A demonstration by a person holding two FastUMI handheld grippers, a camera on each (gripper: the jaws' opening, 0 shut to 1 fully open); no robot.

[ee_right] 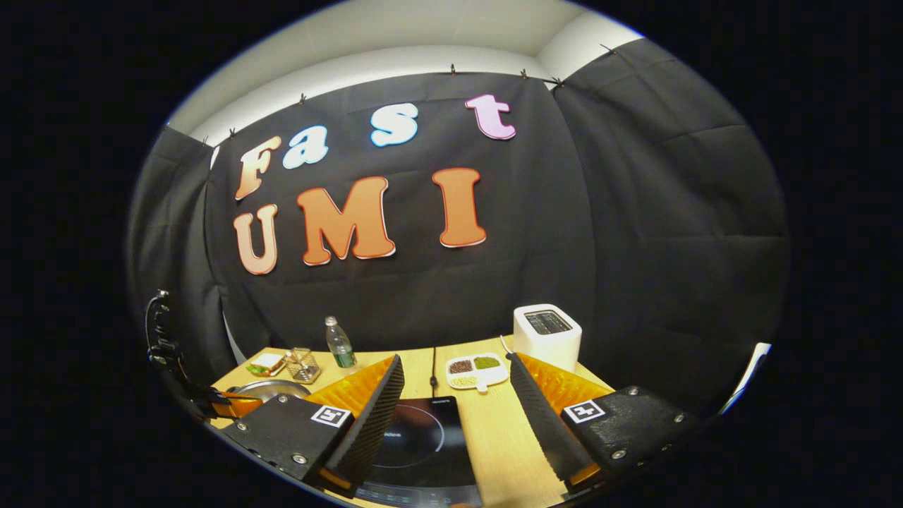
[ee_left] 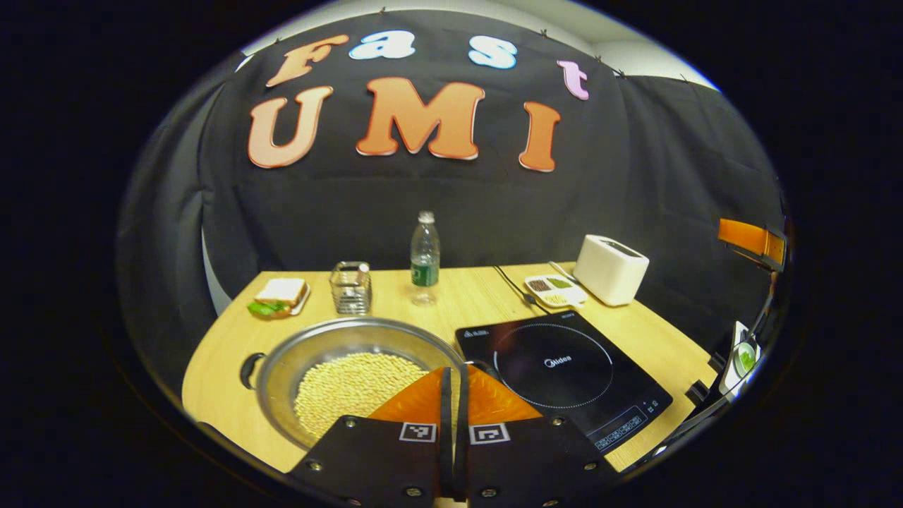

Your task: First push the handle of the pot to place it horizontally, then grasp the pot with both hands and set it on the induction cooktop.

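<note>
Wood tabletop | pot left of cooktop, handles sideways | left claw closed, empty, at pot's right rim | right claw wide open above cooktop

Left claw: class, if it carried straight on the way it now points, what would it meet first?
Probably the pot. The left claw, fingers together, points at its right rim, beside the induction cooktop. Depth is unclear, so it may already be very near or touching.

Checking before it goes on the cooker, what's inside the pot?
The pot holds a layer of pale beans. The left gripper covers its near right part, so that bit is hidden.
</note>
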